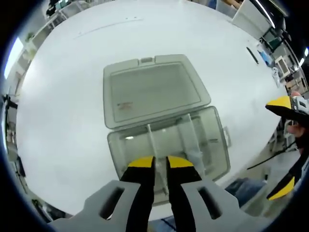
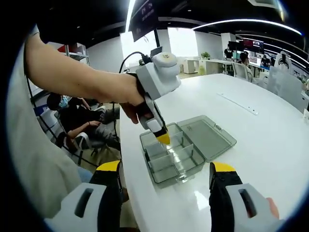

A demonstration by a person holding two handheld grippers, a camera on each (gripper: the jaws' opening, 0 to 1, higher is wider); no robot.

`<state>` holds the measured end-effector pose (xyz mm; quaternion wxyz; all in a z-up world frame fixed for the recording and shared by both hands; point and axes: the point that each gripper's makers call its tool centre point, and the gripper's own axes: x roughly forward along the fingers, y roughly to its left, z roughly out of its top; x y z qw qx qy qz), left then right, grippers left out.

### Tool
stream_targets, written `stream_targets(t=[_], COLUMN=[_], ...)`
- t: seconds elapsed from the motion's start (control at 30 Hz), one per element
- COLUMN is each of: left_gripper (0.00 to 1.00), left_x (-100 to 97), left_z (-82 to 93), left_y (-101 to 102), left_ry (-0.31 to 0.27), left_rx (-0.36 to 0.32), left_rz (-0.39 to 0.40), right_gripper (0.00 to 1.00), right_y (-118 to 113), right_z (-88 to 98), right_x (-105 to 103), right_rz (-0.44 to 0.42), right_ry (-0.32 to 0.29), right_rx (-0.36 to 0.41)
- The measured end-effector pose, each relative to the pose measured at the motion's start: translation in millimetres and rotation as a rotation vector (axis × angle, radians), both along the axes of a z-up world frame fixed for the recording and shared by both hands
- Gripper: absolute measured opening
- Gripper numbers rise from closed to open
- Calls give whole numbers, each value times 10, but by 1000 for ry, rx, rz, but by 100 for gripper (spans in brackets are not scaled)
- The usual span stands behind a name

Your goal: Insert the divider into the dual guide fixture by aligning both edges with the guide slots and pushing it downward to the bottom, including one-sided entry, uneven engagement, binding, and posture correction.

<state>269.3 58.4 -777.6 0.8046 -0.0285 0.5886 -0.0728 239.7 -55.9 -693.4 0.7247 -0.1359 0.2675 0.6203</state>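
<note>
Surface: broad white round-edged surface (image 1: 63, 111), bare and roomy beyond the box towards its far edge; in the right gripper view the same surface (image 2: 270, 145) spreads wide to the right of the box.
Box: clear grey plastic compartment box (image 1: 212, 140) with its hinged lid (image 1: 149, 89) lying open flat on the far side; it sits close to the surface's near edge, where the person stands. In the right gripper view the box (image 2: 166, 166) lies near that edge, lid (image 2: 210, 135) flat on the side away from it.
Divider: thin clear plastic divider (image 1: 150, 140) standing upright inside the box, running from the hinge side towards the near wall; whether both its edges sit in the guide slots cannot be told.
Left gripper: black jaws with yellow tips (image 1: 160, 163) drawn close together over the box's near wall, pinching the divider's near end. In the right gripper view it (image 2: 163, 138) points down into the box.
Right gripper: black jaws with yellow tips (image 2: 164, 169) spread wide, holding nothing, hanging off the surface's edge well apart from the box.
</note>
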Motion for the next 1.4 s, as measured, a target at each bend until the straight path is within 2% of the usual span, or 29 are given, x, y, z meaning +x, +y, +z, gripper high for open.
stream_targets(t=[0.2, 0.27, 0.33, 0.37, 0.43, 0.47, 0.53, 0.6, 0.7, 0.8, 0.87, 0.93, 1.13, 1.23, 1.3, 1.4], left_gripper=[12, 16, 21, 25, 27, 27, 28, 30, 32, 35, 37, 41, 44, 50, 51, 52], left_x=[14, 35, 17, 34, 30, 18, 55, 7, 11, -66, -47, -66, -212, -271, -292, -325], left_z=[105, 143, 177, 210, 253, 276, 338, 374, 439, 524, 610, 620, 650, 675, 729, 737], left_y=[4, 13, 34, 22, 43, 67, 37, 56, 34, -13, -60, -57, -64, -69, -83, -72], left_ry=[-37, -73, -84, -104, -121, -131, -188, -197, -245, -288, -353, -394, -438, -465, -502, -506], left_rx=[-53, -72, -92, -124, -141, -148, -179, -187, -253, -313, -385, -417, -476, -507, -524, -529], left_rz=[16, 0, -2, 6, 5, -2, -39, -63, -79, -90, -94, -111, -160, -170, -193, -202], right_gripper=[72, 72, 72, 72, 73, 73, 73, 73, 73, 73, 73, 73, 73, 74, 74, 74], right_y=[22, 31, 50, 68, 92, 111, 144, 174, 216, 242, 251, 258, 241, 224, 207, 184], right_z=[-9, -4, -6, -3, -11, -12, -13, -4, 0, 21, 13, 14, -17, -28, -33, -47], right_x=[7, 15, 22, 30, 40, 45, 50, 53, 67, 78, 60, 40, 34, 48, 42, 40], right_rz=[4, 2, 3, 3, 0, -1, -4, -10, -22, -42, -47, -47, -77, -99, -109, -121], right_ry=[2, 3, 3, -2, 1, -1, -1, -1, -4, -3, 4, 0, 7, 11, 11, 11], right_rx=[-1, 1, 4, 8, 6, 5, 2, 4, 0, 2, -4, -9, -28, -32, -39, -46])
